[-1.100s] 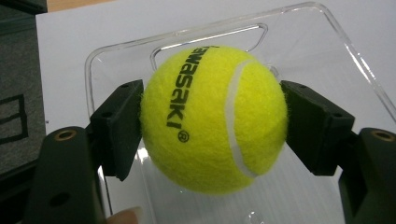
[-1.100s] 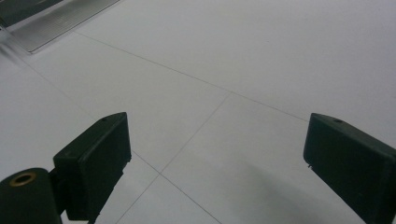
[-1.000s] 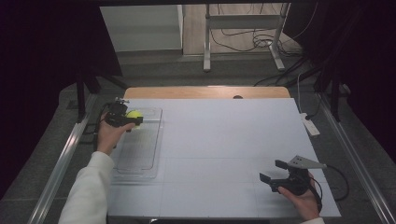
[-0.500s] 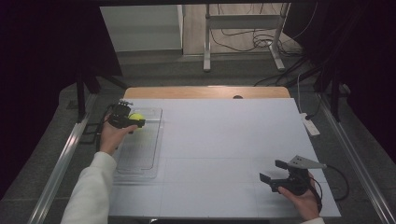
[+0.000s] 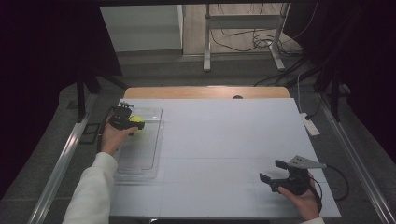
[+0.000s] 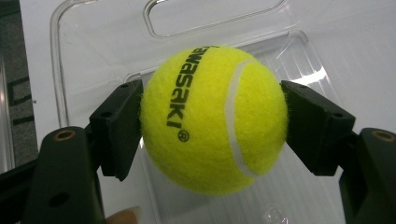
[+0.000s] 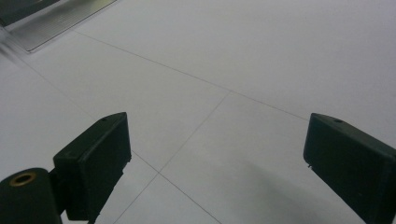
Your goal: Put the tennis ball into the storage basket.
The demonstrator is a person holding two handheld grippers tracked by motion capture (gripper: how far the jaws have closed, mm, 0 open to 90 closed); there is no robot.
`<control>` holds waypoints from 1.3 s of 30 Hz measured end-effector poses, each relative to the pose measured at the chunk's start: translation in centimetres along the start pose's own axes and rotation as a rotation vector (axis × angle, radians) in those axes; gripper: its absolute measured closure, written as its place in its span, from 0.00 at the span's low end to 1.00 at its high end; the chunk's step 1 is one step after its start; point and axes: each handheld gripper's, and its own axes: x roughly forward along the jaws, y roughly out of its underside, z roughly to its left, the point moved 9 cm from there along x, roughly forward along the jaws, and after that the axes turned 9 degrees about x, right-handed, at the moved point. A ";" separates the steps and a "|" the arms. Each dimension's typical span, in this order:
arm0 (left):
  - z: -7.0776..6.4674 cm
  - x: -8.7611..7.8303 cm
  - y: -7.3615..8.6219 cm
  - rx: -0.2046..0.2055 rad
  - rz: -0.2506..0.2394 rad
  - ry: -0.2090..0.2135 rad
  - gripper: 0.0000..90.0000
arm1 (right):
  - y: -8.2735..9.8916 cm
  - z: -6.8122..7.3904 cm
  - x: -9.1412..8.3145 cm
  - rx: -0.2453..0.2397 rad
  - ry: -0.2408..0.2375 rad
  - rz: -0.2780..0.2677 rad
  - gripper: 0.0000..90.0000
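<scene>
Felt of a bright yellow tennis ball (image 6: pixel 215 119) with black lettering and a white seam was pressed on both sides by the black pads of the left claw (image 6: pixel 212 123), so the ball was gripped squarely between the jaws; in the high view the left claw (image 5: pixel 125 117) was seen at the far left of the white bench (image 5: pixel 224 140), held in a hand (image 5: pixel 113 137) that came out of a white sleeve (image 5: pixel 91 191), with the yellow ball (image 5: pixel 136 120) raised over the far end of a clear, shallow plastic tray (image 5: pixel 140 149); in the left gripper view the clear tray (image 6: pixel 93 42) was seen behind and beneath the ball, its moulded handle cut-out lying beyond the ball, and whether the ball touched the tray floor could not be told; a fingertip was visible at the bottom edge of that view.

The right claw (image 5: pixel 279 171) was held low at the near right of the bench, well apart from the tray and the ball, with a grey three-cornered plate on top and a black cable trailing from it; in the right gripper view the right claw (image 7: pixel 215 154) was seen with its jaws spread wide and nothing between them, above the bare white bench surface (image 7: pixel 224 70) crossed by thin seam lines.
</scene>
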 end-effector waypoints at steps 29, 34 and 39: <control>-0.4 -0.7 -0.7 -0.021 -0.093 0.015 0.18 | 0.0 0.0 0.0 0.000 0.002 -0.001 0.08; -0.6 -1.5 -1.1 -0.027 -0.138 0.047 0.17 | 0.0 0.0 0.0 0.000 0.001 -0.001 0.08; -1.1 -2.1 -1.3 -0.015 -0.172 0.083 0.17 | 0.0 0.0 0.0 0.001 0.002 -0.002 0.08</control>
